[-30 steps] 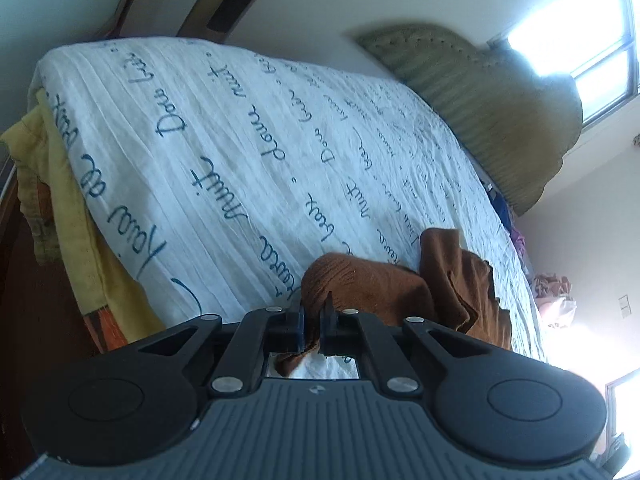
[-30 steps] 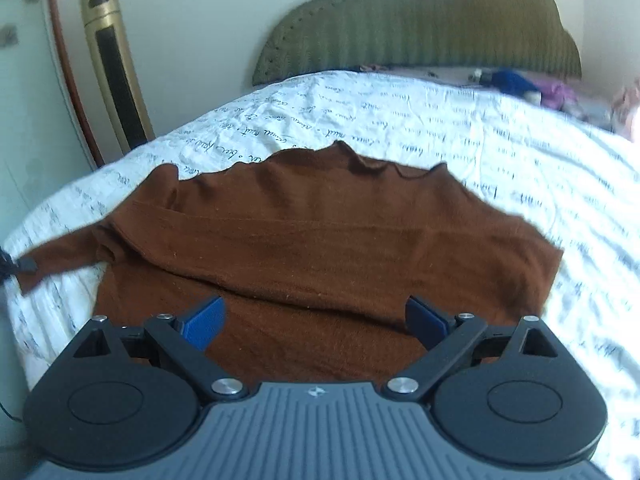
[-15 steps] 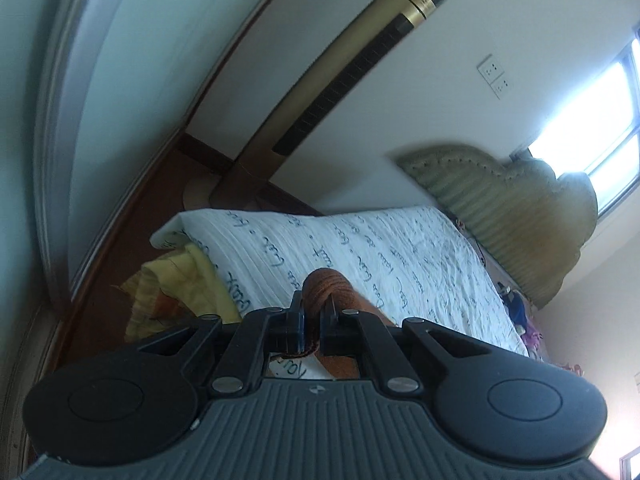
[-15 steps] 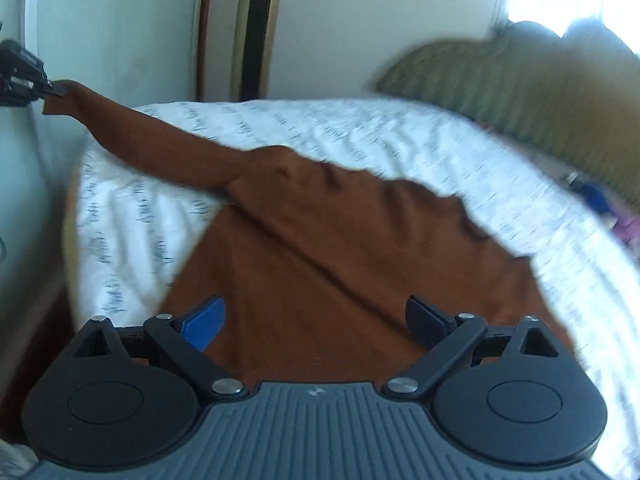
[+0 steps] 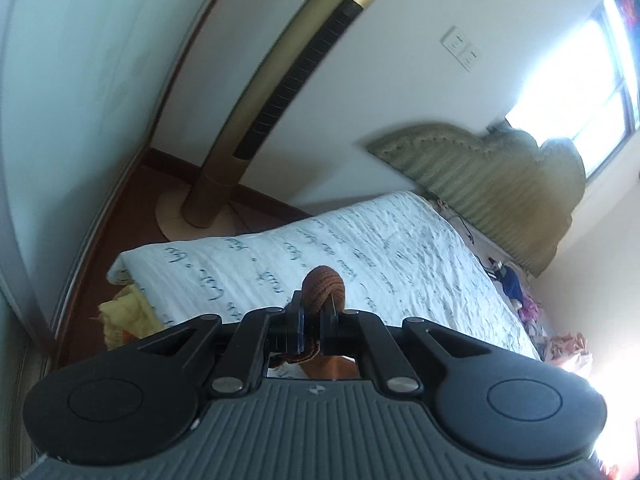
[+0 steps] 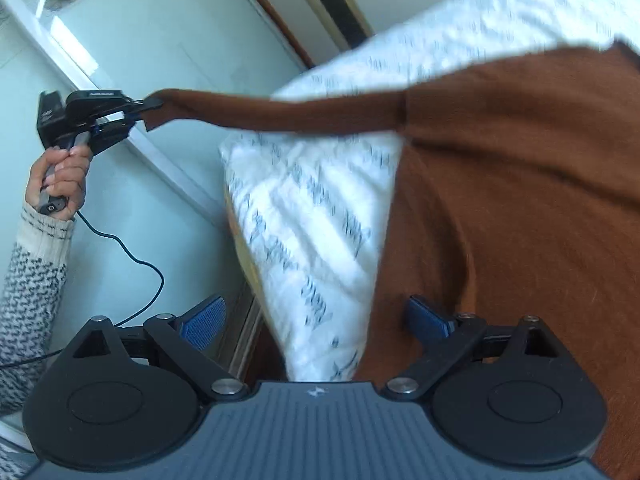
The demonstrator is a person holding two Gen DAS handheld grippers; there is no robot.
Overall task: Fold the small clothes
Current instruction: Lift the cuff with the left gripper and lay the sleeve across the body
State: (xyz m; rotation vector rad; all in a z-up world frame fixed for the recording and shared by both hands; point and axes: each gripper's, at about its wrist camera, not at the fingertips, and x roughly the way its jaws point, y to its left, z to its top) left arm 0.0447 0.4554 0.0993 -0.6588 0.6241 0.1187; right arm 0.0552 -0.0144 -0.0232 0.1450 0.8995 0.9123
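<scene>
A brown knit sweater [image 6: 520, 184] lies on the white bedspread [image 6: 312, 216] with blue script. One sleeve [image 6: 280, 110] is stretched out to the left, off the bed's corner and up in the air. My left gripper [image 5: 314, 322] is shut on the sleeve's cuff [image 5: 323, 284], which bulges above the fingers; in the right wrist view the left gripper [image 6: 138, 110] appears at the upper left, held by a hand [image 6: 64, 172]. My right gripper [image 6: 316, 322] hovers open over the bed's corner and the sweater's hem, with nothing between its blue pads [image 6: 204, 322].
A gold tower fan [image 5: 280, 92] stands on the brown floor beyond the bed's corner. A green padded headboard [image 5: 488, 180] backs the bed, with small items beside it. Yellow cloth [image 5: 124, 312] hangs under the bedspread. A pale glass wardrobe door [image 6: 132, 40] is at the left, and a cable [image 6: 132, 256] hangs from the left gripper.
My left gripper has risen with the cuff, pulling the sleeve taut off the bed's corner. The right gripper has swung to the left, from facing the headboard to facing the bed's corner.
</scene>
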